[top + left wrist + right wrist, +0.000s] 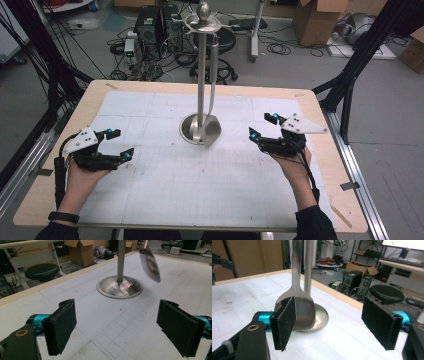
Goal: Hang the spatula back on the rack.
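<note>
A steel stand (202, 75) rises from a round base (192, 131) at the table's middle. A large steel spoon (212, 127) hangs from its top hooks, bowl down beside the base; the spoon (299, 305) also fills the space ahead in the right gripper view, and the spoon (150, 263) looks blurred in the left gripper view. My left gripper (119, 144) is open at the left, well apart from the base (120, 287). My right gripper (263, 126) is open at the right, a little away from the spoon. Nothing sits between either pair of jaws.
The table carries a white gridded mat (200, 170) with a wooden rim (320, 150). Behind the table are computer towers (150, 25), cables, a black stool (385, 293) and cardboard boxes (317, 20). Black frame posts (360, 55) stand at both sides.
</note>
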Tool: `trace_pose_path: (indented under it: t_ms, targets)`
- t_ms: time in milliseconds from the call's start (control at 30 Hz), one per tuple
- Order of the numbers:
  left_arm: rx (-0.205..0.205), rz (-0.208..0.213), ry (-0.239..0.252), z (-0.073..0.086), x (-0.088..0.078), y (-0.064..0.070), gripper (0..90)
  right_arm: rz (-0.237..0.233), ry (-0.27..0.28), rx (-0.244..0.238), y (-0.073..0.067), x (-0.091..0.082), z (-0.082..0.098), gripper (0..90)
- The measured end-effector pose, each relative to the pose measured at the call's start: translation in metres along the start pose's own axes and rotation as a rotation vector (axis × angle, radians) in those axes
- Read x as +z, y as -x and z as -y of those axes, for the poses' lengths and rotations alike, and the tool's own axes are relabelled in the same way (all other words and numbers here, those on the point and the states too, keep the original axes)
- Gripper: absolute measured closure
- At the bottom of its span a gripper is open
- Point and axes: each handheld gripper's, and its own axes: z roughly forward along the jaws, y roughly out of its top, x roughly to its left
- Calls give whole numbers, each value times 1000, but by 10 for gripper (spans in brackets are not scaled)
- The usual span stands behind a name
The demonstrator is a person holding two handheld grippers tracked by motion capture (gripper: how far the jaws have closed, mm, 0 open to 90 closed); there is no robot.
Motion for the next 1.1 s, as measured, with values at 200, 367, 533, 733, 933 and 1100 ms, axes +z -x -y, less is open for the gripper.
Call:
trace_pose_path:
  t_ms: [200, 367, 533, 733, 933, 1100]
  targets:
    - [-2, -15, 9, 0, -1, -4, 164, 36, 3, 58, 16, -23, 29, 183]
    - [-7, -28, 22, 0, -2, -6, 163, 48, -39, 68, 23, -39, 50, 173]
    - [-4, -38, 28, 1, -2, -8, 163, 53, -62, 125, 30, -50, 73, 160]
    - [-10, -44, 31, 2, -1, -10, 163, 42, -67, 182, 39, -60, 92, 153]
    - [-8, -60, 32, 3, 0, -12, 161, 32, -124, 184, 41, -59, 102, 154]
    - [-5, -65, 22, 3, 0, -13, 161, 66, -149, 148, 41, -59, 102, 154]
